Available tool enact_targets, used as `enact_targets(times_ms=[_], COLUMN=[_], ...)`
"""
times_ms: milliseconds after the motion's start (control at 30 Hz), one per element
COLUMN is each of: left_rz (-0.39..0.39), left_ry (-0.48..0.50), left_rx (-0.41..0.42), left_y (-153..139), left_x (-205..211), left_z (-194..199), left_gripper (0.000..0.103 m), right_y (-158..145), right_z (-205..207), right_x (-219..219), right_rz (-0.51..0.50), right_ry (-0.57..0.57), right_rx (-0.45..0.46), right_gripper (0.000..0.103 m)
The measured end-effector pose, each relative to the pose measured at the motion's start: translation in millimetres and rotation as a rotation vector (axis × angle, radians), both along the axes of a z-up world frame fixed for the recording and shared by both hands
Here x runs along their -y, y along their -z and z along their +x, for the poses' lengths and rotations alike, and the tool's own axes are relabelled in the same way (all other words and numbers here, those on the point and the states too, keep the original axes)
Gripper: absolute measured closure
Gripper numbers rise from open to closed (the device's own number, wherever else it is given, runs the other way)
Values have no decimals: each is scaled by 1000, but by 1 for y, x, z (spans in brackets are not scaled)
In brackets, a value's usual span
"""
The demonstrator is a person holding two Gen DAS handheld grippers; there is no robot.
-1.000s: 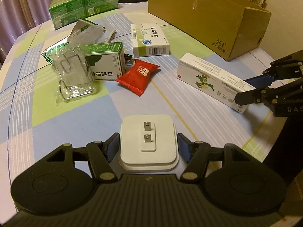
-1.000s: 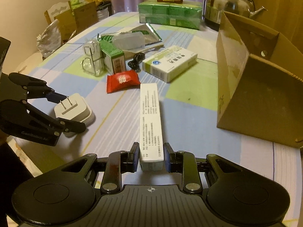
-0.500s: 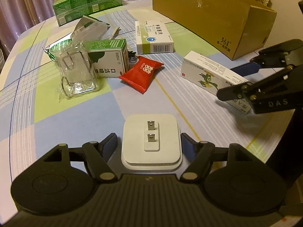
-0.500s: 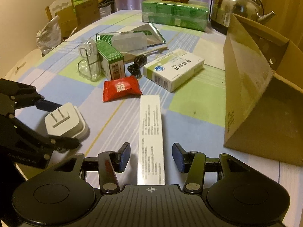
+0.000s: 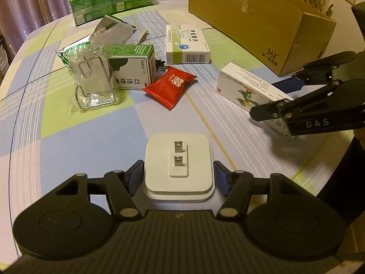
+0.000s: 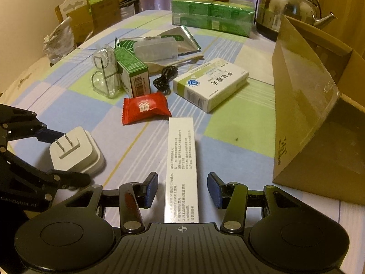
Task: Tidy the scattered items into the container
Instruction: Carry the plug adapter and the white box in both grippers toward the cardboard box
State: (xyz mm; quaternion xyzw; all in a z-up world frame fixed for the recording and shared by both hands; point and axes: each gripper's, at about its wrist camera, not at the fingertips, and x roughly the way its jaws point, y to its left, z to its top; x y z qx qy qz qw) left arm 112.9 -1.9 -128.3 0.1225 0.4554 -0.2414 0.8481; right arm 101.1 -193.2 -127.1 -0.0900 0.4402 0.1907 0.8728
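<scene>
**Both grippers lined up, nothing lifted yet**

Starting at the far left of the table: at ten o'clock in the left wrist view sits the wire stand in clear wrap (image 5: 93,84), touching the green box (image 5: 133,68) just to its right. Next along, the red snack packet (image 5: 171,85) lies flat at twelve o'clock, with the white-and-green medicine box (image 5: 187,45) beyond it.

Down at six o'clock, the left gripper (image 5: 179,174) straddles the white plug adapter (image 5: 178,166), prongs up. Its blue pads sit just beside the adapter's two flanks, a sliver apart on the right; I read this as parted, not yet clamped, adapter resting on the cloth.

Moving right: the long white carton (image 6: 181,159) runs straight up the middle of the right wrist view, and the right gripper (image 6: 182,189) has its jaws spread wide, clear daylight on both sides of the carton. Holding nothing.

Far right, at two o'clock, the cardboard box (image 6: 303,105) stands open-topped and near.

So we're at the grasp step, by my judgement. Next call: close each pair of fingers squarely on its item, lift, then carry over the box wall and release. The carton is long, so a grip near its end may let it droop.
</scene>
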Motion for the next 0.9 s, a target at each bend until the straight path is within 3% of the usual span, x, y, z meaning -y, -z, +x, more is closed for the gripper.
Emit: enact_targets(times_ms=[100,167,200,900], left_rz=[-13,-17,-17,-51], left_ry=[-5,-7,-6,-10], left_rx=[-2,-2,-1,56], left_y=[-2,-3,-3,-44], left_x=[1,1,2,21], left_z=[-1,-1,-2,-34], left_gripper=[43,43,43,43], right_y=[2,3,3,-55], right_z=[1,2,1,-51], right_x=[-3,-5,-6,19], right_rz=[-17,-29,-38,28], right_ry=[-9,-14,-18,74], right_rx=[-7,-23,-27,93], right_gripper=[59,77,80,80])
